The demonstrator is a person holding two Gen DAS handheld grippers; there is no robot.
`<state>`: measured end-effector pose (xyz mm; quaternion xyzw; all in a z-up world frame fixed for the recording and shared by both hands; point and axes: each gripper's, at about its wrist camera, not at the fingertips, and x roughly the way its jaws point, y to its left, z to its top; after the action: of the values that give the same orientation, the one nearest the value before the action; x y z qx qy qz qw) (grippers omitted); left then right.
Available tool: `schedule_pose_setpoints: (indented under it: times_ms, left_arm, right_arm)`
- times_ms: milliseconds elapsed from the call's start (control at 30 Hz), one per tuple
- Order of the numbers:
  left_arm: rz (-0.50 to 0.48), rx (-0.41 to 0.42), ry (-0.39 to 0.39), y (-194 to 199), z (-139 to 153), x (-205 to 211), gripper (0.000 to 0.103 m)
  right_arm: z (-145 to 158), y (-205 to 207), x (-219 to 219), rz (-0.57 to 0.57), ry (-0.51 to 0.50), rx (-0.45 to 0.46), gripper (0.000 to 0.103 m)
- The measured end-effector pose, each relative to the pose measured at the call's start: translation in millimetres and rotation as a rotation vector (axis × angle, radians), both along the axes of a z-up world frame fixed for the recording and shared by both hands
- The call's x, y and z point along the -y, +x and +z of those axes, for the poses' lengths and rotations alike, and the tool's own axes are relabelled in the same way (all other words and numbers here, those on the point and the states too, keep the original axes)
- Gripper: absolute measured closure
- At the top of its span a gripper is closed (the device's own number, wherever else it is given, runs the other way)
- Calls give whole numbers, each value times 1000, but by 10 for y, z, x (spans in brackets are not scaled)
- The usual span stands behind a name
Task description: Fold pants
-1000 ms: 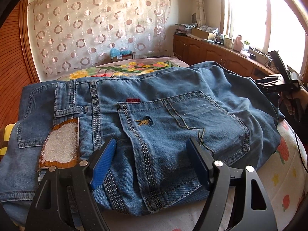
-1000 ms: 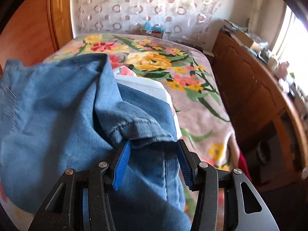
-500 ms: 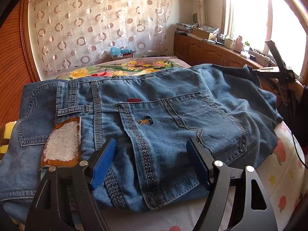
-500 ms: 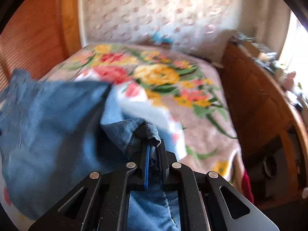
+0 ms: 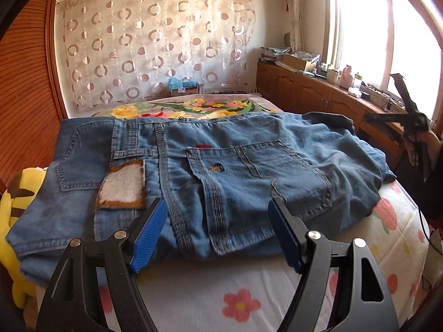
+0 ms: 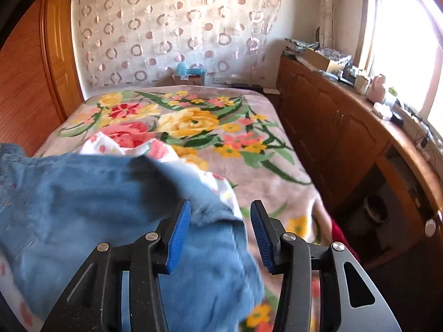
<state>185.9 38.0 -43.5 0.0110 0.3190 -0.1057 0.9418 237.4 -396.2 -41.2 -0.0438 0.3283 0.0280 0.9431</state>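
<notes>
Blue jeans (image 5: 221, 171) lie folded in a pile on the bed, back pockets up, with a white fuzzy patch (image 5: 121, 186) on the left. My left gripper (image 5: 216, 235) is open and empty, raised over the near edge of the jeans. My right gripper (image 6: 220, 232) is open, with jeans fabric (image 6: 110, 193) loose below and between its jaws, not clamped. In the left wrist view the right gripper (image 5: 409, 116) shows at the far right, above the jeans' right end.
The bed has a white flowered sheet (image 5: 249, 290) near me and a floral blanket (image 6: 207, 127) beyond. A yellow plush toy (image 5: 16, 199) lies at the left. Wooden cabinets (image 6: 346, 132) with clutter run along the right under the window. A wooden door (image 6: 33, 83) stands left.
My right gripper, shut on the jeans half a second ago, has opened and let the fabric go. My left gripper has drawn back and risen slightly, still open.
</notes>
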Motion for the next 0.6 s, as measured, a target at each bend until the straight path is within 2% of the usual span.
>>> schedule_pose_setpoints:
  times_ms: [133,267,600]
  left_arm:
    - [18,-2,-20,-170,21,-58,27]
    - [26,2,-23,-310,21,-52,27]
    - [42,16,-26,-637,19,-68,27]
  right_arm:
    - [4,-299,28,35,43,-12,54]
    - [-106,-752,25,74,85,-16,40]
    - [-275,-1319,183,100,178,-58,38]
